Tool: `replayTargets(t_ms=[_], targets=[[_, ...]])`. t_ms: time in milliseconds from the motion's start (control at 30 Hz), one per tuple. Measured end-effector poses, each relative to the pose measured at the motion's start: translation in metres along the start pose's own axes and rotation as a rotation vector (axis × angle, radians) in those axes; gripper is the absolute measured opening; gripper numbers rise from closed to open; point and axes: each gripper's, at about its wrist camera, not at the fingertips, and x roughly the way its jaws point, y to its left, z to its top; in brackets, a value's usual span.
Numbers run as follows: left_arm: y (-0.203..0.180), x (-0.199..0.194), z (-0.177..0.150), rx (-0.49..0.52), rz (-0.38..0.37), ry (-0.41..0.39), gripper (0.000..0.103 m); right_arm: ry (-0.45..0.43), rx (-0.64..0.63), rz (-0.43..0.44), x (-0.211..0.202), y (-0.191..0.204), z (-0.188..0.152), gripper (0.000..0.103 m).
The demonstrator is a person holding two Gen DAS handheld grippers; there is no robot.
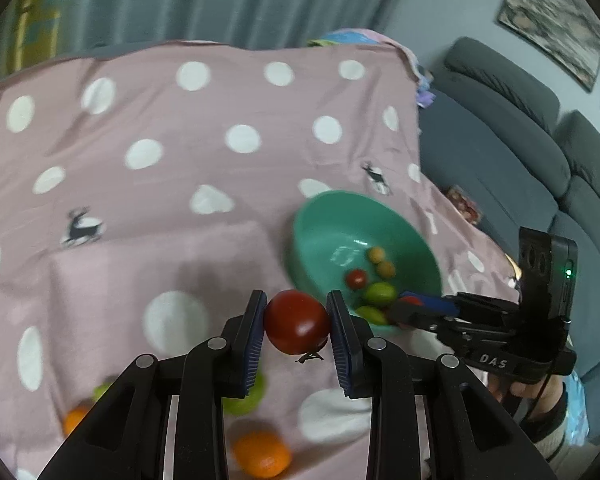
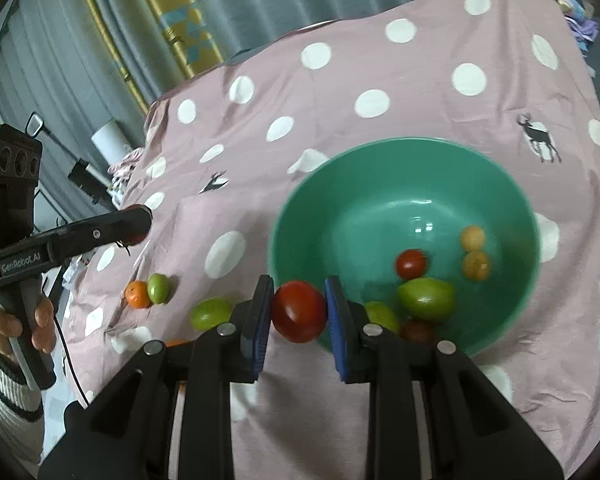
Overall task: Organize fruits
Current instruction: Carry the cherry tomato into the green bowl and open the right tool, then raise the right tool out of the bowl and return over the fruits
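Observation:
My left gripper (image 1: 297, 298) is shut on a dark red tomato (image 1: 297, 322), held above the pink cloth just left of a green bowl (image 1: 332, 208). In the right wrist view my right gripper (image 2: 299, 284) is shut on another red tomato (image 2: 299, 312) at the bowl's (image 2: 400, 148) near left rim. The bowl holds a small red tomato (image 2: 411, 264), a green fruit (image 2: 426, 298) and two yellowish ones (image 2: 473, 237). An orange (image 2: 137, 294) and two green fruits (image 2: 159, 288) lie loose on the cloth. The left gripper (image 2: 138, 226) shows at far left, the right gripper (image 1: 410, 306) at right.
A pink cloth with white dots (image 1: 180, 152) covers the surface. A grey sofa (image 1: 520, 140) stands to the right, curtains behind. Loose fruit lies under the left gripper: an orange (image 1: 262, 454) and a green one (image 1: 246, 398). A person's hand (image 2: 4, 320) grips the left handle.

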Motion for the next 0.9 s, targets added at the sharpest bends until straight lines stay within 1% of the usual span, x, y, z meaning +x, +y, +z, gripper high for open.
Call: replayTargets(t_ms=[167,267,367,433,533,633,700,733,767,800,833,900], targets=[[-0.039,0.031,0.009,0.098,-0.026,0.039,0.031,-0.023,0.037,-0.018,-0.007,-0.023,-0.001,0.027],[-0.055,0.051,0.012,0.136,-0.046,0.073,0.031,-0.025,0.055,-0.035,-0.009,-0.036,-0.002,0.027],[-0.06,0.073,0.009,0.136,-0.04,0.121,0.031,-0.019,0.059,-0.049,-0.009,-0.042,-0.004,0.028],[-0.059,0.085,0.006,0.118,-0.038,0.148,0.031,-0.013,0.056,-0.061,-0.007,-0.044,-0.005,0.029],[-0.06,0.093,0.004,0.103,-0.024,0.166,0.031,-0.015,0.066,-0.056,-0.007,-0.047,-0.007,0.029],[-0.061,0.094,0.002,0.111,0.001,0.169,0.031,-0.018,0.081,-0.057,-0.008,-0.049,-0.007,0.029],[-0.061,0.09,0.001,0.114,0.006,0.166,0.032,-0.026,0.094,-0.056,-0.011,-0.048,-0.007,0.036],[-0.06,0.087,0.001,0.112,0.009,0.163,0.042,-0.034,0.1,-0.056,-0.013,-0.048,-0.008,0.039],[-0.058,0.081,0.001,0.105,0.016,0.155,0.05,-0.044,0.105,-0.055,-0.017,-0.048,-0.008,0.042],[-0.055,0.076,0.0,0.099,0.022,0.144,0.065,-0.057,0.111,-0.053,-0.021,-0.047,-0.008,0.043],[-0.053,0.069,0.0,0.092,0.029,0.129,0.072,-0.071,0.118,-0.051,-0.026,-0.047,-0.009,0.044],[-0.044,0.052,-0.003,0.071,0.038,0.098,0.074,-0.101,0.136,-0.055,-0.038,-0.048,-0.011,0.046]])
